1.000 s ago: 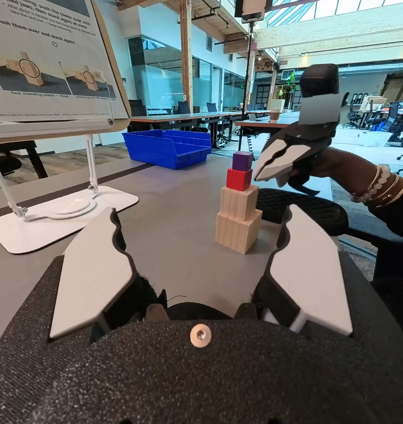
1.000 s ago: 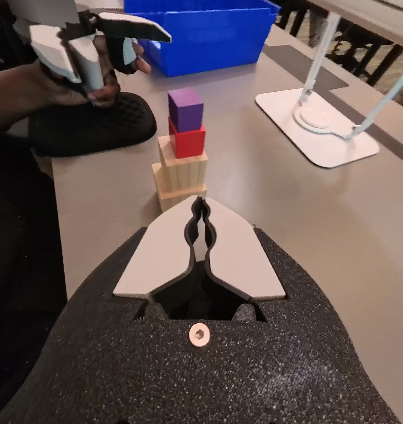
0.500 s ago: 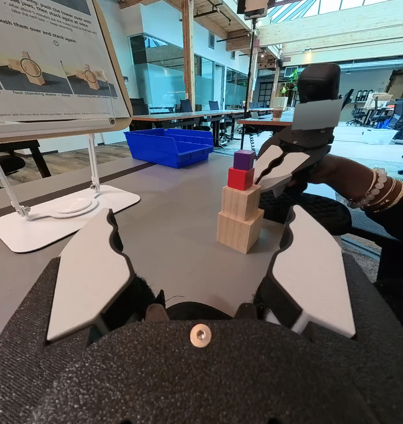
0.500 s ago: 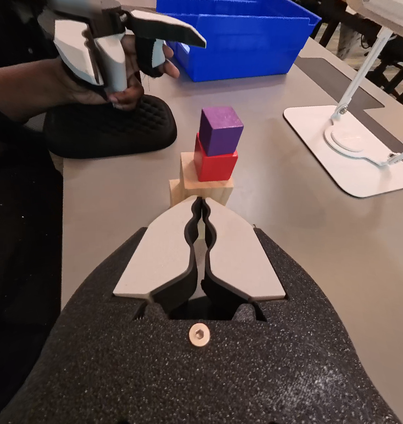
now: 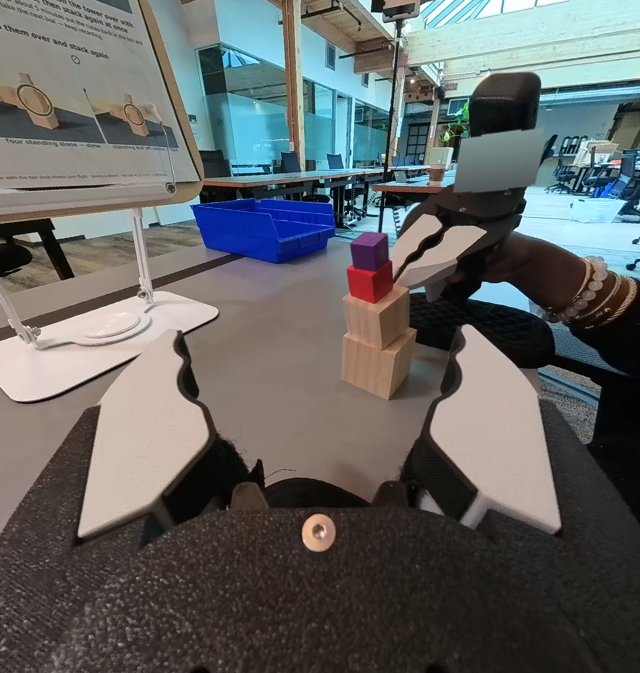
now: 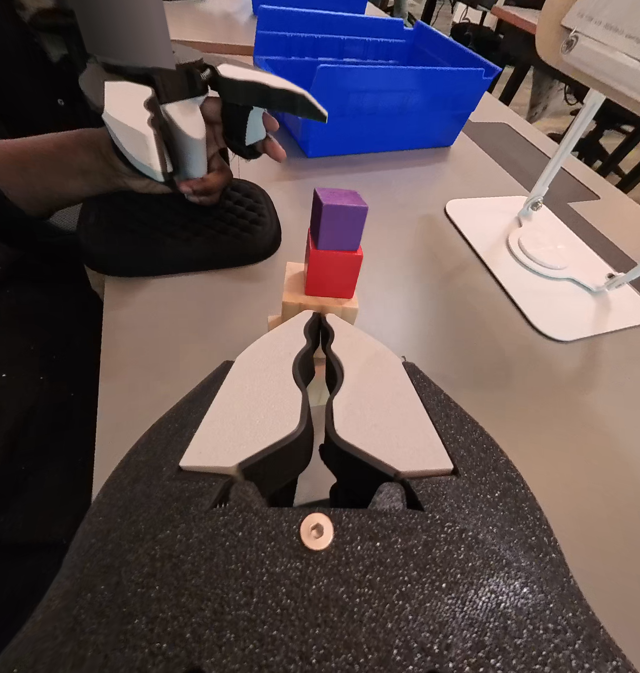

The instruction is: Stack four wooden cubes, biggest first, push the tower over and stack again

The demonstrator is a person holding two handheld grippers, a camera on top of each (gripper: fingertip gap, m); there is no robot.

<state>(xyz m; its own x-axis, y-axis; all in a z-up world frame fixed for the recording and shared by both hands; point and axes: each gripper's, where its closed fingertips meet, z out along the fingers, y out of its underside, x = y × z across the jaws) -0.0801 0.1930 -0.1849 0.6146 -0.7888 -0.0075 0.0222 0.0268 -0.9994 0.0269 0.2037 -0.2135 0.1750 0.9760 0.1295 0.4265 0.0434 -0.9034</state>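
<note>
Four cubes stand stacked: purple cube (image 6: 338, 218) on red cube (image 6: 332, 271) on two wooden cubes (image 5: 376, 340). My right gripper (image 6: 319, 320), pinched empty, has its tip at the red cube; my left gripper (image 5: 316, 364) gapes wide, empty, nearby.

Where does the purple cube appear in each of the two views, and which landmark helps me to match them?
Left wrist view: purple cube right of centre, top of the block stack, beside the shut right gripper.
Right wrist view: purple cube at centre, above the red cube, beyond the shut fingertips.
Shared landmark: the blue bin behind the stack.
</note>
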